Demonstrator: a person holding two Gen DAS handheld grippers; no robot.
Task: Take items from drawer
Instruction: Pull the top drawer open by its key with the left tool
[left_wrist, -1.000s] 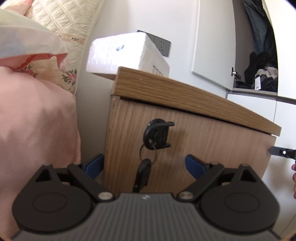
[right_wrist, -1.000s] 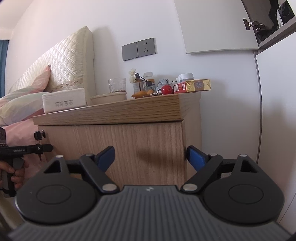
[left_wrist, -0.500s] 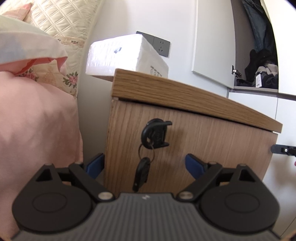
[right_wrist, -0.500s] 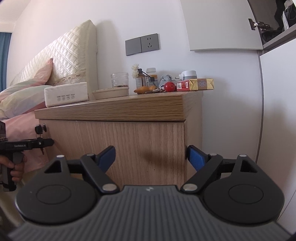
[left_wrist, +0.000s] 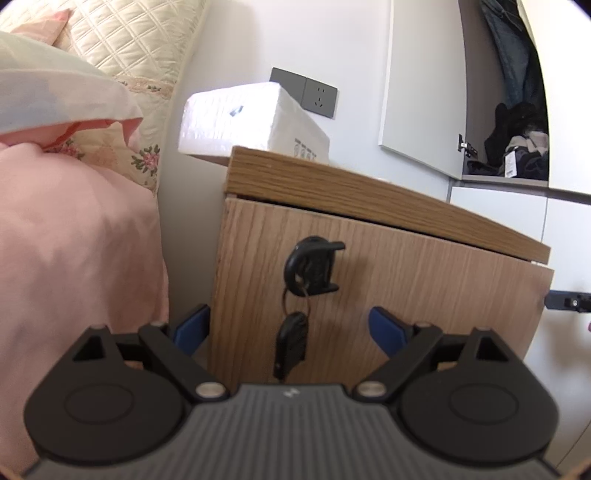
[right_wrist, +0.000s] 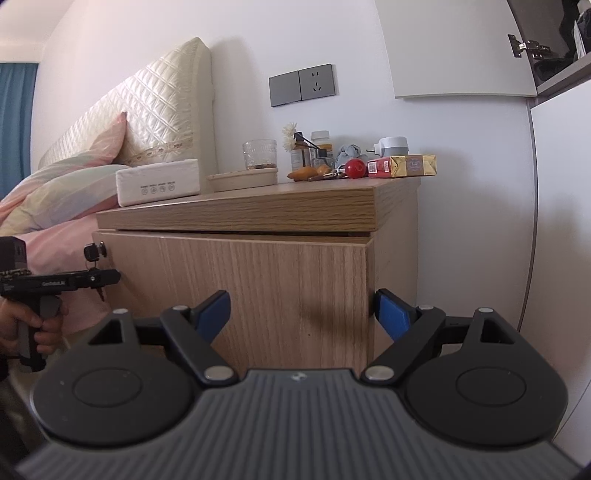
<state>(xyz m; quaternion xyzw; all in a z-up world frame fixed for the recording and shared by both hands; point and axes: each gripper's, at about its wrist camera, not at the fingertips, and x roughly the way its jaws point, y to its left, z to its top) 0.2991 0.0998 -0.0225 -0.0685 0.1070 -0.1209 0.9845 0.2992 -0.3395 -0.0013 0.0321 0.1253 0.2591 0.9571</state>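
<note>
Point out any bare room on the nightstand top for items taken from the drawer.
Bare wood runs along the nightstand top at its front edge, before the white box and shallow dish. The back right is crowded: glass, bottles, red ball, gold packet.

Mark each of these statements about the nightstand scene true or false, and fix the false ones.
1. The drawer front is pulled wide open. False: it sits closed under the top.
2. A key sits in the drawer's lock. True.
3. The left gripper is shut on the hanging key. False: it is open, fingers either side.
4. The right gripper is open and holds nothing. True.
5. A red ball rests on the nightstand top. True.
</note>
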